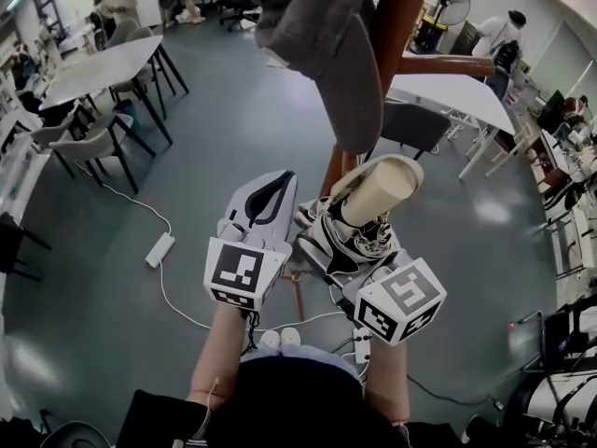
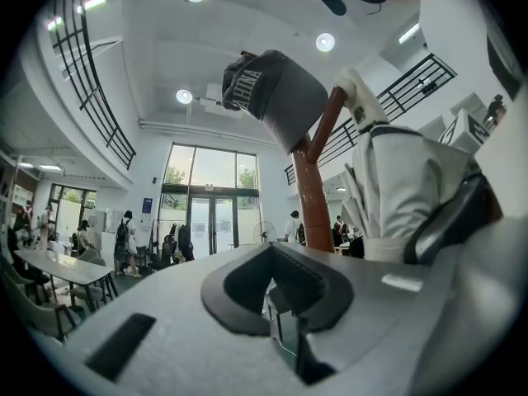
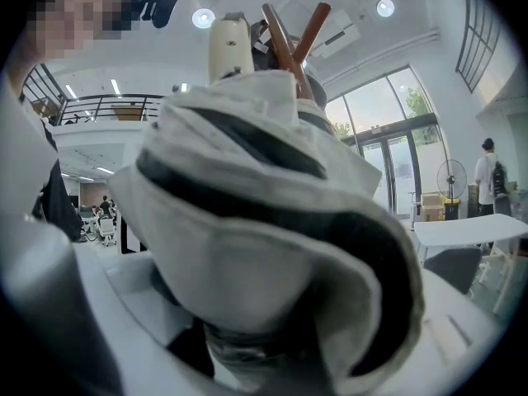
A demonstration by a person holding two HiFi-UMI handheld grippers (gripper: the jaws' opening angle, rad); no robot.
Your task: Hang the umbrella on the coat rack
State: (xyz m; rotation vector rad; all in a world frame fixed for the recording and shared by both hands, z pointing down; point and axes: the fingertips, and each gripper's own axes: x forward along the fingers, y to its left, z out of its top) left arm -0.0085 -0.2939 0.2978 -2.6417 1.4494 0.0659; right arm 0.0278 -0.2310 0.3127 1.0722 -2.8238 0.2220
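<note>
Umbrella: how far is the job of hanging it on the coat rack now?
Done: the umbrella is picked up, clamped in the right gripper. In hand: it is held handle-up close to the coat rack pole. Left: it hangs on no peg yet; a grey cap hangs on the rack. The left gripper is shut and empty.

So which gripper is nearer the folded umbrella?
Right. The right gripper is clamped on the folded umbrella, whose fabric fills its jaws. The left gripper sits alongside the umbrella, to its left in the head view, with its jaws together and empty.
</note>
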